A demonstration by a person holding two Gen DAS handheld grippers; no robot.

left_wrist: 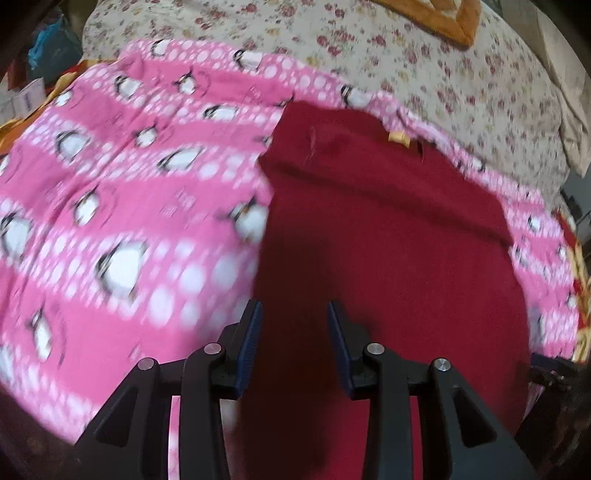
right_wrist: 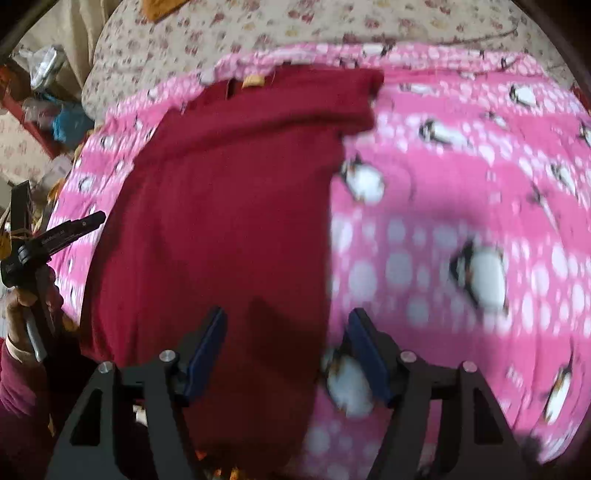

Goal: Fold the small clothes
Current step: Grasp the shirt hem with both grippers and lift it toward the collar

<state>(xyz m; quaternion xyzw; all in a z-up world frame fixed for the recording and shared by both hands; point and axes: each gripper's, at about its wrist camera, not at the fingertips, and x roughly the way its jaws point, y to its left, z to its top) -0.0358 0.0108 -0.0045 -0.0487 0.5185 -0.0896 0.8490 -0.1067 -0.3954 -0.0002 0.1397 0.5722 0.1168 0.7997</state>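
Observation:
A dark red garment (left_wrist: 369, 221) lies flat on a pink penguin-print blanket (left_wrist: 129, 184), with its straight folded edge toward the blanket's middle. A small yellow tag (left_wrist: 397, 137) shows at its far end. My left gripper (left_wrist: 295, 310) hovers over the garment's near part, blue pads apart, nothing between them. In the right wrist view the same garment (right_wrist: 229, 206) fills the centre left. My right gripper (right_wrist: 287, 315) stands open wide above its right edge, one finger over the red cloth, the other over the blanket (right_wrist: 461, 184). A hand (right_wrist: 22, 306) holds the left gripper (right_wrist: 88, 221) at the far left.
A floral bedsheet (left_wrist: 461, 85) lies beyond the blanket, with an orange-edged cushion (left_wrist: 443, 22) at the far end. Clutter and a blue bag (right_wrist: 70, 118) stand off the bed's side. A dark red sleeve (right_wrist: 18, 387) is at the lower left.

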